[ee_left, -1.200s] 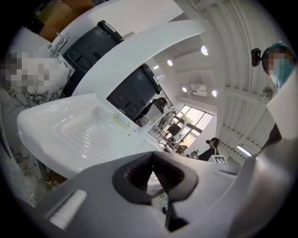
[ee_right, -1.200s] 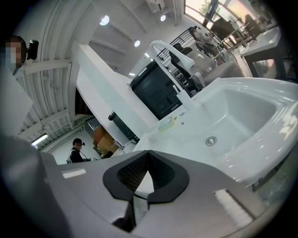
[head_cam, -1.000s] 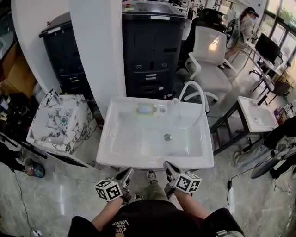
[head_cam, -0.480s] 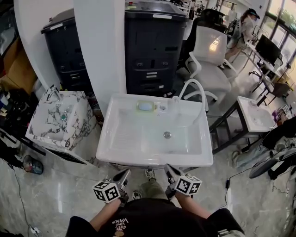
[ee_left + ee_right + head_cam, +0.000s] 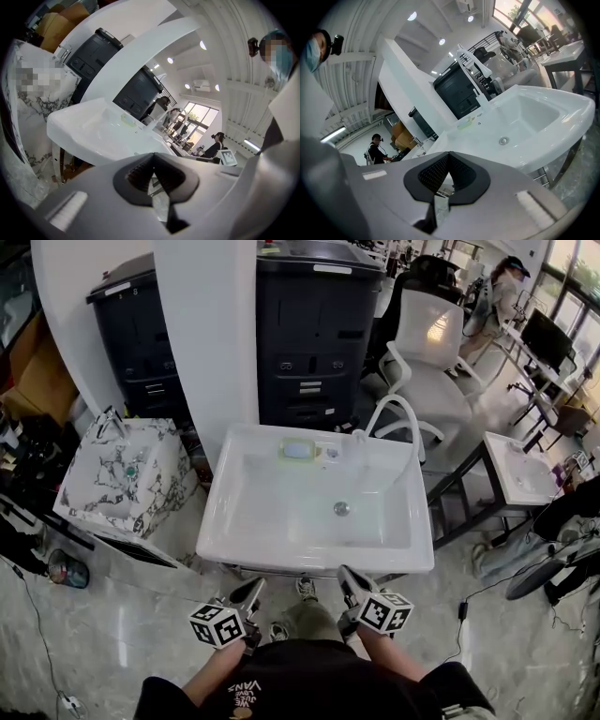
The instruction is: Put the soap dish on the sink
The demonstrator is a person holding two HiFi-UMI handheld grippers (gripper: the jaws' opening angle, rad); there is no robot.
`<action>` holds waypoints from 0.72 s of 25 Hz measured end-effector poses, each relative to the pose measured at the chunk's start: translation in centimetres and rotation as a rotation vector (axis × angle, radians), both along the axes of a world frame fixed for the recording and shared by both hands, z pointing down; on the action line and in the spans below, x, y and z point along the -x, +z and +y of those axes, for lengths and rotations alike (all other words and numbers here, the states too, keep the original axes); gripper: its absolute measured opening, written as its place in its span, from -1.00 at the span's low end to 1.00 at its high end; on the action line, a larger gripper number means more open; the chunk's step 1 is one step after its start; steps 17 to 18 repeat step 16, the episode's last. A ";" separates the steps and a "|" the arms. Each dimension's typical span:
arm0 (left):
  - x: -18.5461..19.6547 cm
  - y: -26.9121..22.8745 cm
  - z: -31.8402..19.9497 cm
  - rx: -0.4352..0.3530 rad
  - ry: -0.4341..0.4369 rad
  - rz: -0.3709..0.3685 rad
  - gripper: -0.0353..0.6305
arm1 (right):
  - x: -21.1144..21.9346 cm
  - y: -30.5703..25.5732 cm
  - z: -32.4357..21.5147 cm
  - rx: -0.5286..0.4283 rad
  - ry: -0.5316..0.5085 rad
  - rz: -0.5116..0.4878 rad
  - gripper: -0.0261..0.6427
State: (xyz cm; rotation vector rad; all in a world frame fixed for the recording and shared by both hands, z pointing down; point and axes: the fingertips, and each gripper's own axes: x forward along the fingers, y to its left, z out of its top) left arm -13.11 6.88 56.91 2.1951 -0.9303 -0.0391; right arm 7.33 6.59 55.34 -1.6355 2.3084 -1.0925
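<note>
The soap dish (image 5: 298, 450), pale green with a blue bar in it, rests on the back ledge of the white sink (image 5: 234, 542), left of the tall curved tap (image 5: 401, 424). It also shows small and far off in the left gripper view (image 5: 127, 119) and the right gripper view (image 5: 465, 123). Both grippers hang just in front of the sink's near edge, well away from the dish. My left gripper (image 5: 253, 591) (image 5: 153, 157) is shut with nothing in it. My right gripper (image 5: 347, 577) (image 5: 448, 155) is likewise shut and holds nothing.
A marble-patterned sink (image 5: 122, 474) stands at the left, a white column (image 5: 206, 343) and dark cabinets (image 5: 314, 334) behind. A white office chair (image 5: 427, 352) is at the back right, and another white sink on a metal frame (image 5: 520, 474) at the right.
</note>
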 end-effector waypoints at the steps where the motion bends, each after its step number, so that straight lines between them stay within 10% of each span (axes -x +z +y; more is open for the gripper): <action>1: 0.0 0.0 0.0 -0.003 -0.003 0.001 -0.73 | -0.1 -0.2 0.0 -0.007 0.003 0.000 -0.92; 18: 1.0 -0.2 0.9 -0.016 -0.047 0.011 -0.74 | 0.0 -0.6 0.7 -0.038 0.027 -0.009 -0.92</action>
